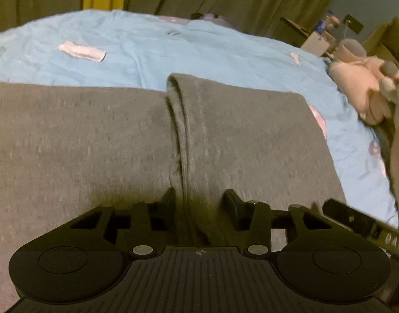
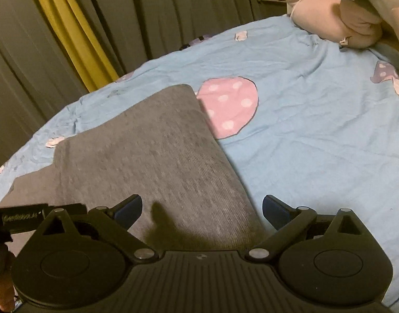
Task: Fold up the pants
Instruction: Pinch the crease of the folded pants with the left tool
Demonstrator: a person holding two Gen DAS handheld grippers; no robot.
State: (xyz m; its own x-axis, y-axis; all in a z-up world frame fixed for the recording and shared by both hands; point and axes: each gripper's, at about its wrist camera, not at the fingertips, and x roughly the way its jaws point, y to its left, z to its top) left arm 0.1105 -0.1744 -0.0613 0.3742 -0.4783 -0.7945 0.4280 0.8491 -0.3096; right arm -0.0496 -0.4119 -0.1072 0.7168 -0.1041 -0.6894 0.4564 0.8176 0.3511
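The grey pants (image 1: 95,140) lie folded on the blue bedsheet (image 1: 173,52). In the left wrist view a doubled edge of the fabric (image 1: 183,135) runs up the middle. My left gripper (image 1: 199,203) has its fingers partly closed around this fabric ridge, which passes between them. In the right wrist view the pants (image 2: 152,156) form a grey slab with a rounded far corner. My right gripper (image 2: 202,208) is wide open, its blue-padded fingers (image 2: 131,208) straddling the near right edge of the pants without gripping.
A pink plush toy (image 2: 337,20) lies at the far right of the bed. A pink dotted patch (image 2: 228,104) is printed on the sheet beside the pants. Olive and yellow curtains (image 2: 69,39) hang behind. A cluttered side table (image 1: 327,34) stands beyond the bed.
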